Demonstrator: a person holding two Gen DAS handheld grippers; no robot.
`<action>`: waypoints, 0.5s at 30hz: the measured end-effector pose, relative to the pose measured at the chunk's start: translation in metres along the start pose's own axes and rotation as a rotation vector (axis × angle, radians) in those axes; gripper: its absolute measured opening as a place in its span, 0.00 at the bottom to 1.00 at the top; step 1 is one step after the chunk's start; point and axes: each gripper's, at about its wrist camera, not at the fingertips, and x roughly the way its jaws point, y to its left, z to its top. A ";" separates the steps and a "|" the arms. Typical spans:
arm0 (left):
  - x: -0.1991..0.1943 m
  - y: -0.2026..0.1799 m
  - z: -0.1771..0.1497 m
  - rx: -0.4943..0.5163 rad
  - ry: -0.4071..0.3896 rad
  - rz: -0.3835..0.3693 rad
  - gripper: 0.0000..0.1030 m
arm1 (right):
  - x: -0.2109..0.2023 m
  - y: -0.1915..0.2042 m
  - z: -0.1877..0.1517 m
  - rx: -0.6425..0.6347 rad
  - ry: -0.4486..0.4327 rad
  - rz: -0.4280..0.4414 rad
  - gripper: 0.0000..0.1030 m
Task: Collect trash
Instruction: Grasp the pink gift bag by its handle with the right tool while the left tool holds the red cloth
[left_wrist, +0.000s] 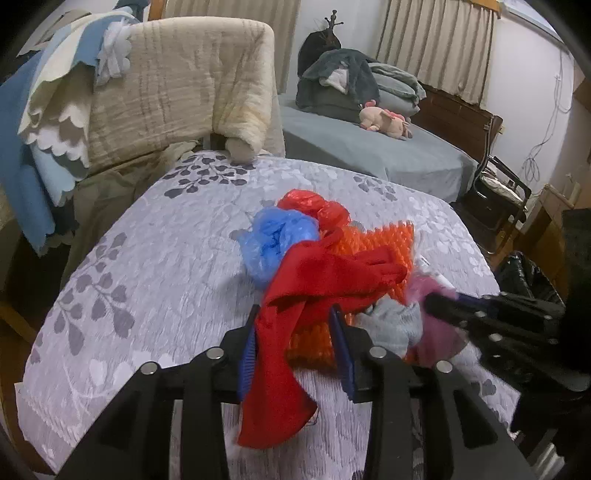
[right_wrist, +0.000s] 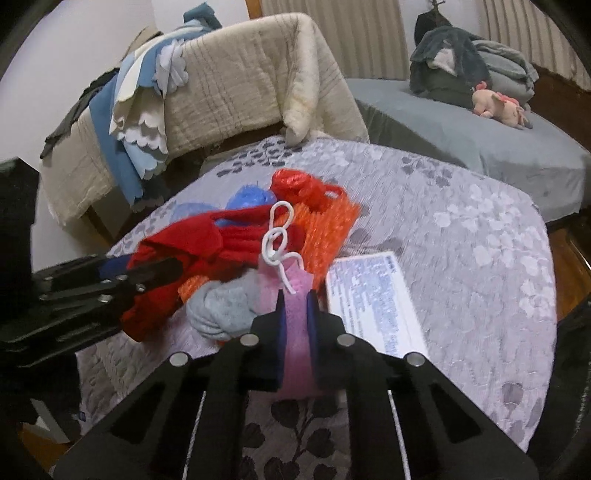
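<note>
We see a heap of trash on the table (left_wrist: 155, 236). The left gripper (left_wrist: 295, 332) stands narrowly parted, a red cloth (left_wrist: 295, 295) draped loosely between its fingers, pads apart from it. The right gripper (right_wrist: 297, 310) is clamped on a pink cloth (right_wrist: 297, 332) with white cord. A grey sock (right_wrist: 221, 310) lies just beside, a white card (right_wrist: 373, 299) to its right.

Red cloth (left_wrist: 288, 332), pink cloth (right_wrist: 297, 332).
</note>
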 end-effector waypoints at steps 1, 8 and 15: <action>0.002 -0.001 0.002 0.003 0.001 -0.002 0.35 | -0.003 -0.001 0.001 0.003 -0.005 0.000 0.09; 0.003 -0.007 0.011 0.012 -0.015 -0.019 0.06 | -0.027 -0.005 0.011 0.002 -0.045 -0.003 0.09; -0.021 -0.015 0.019 0.002 -0.072 -0.040 0.05 | -0.052 -0.007 0.017 0.005 -0.086 -0.017 0.09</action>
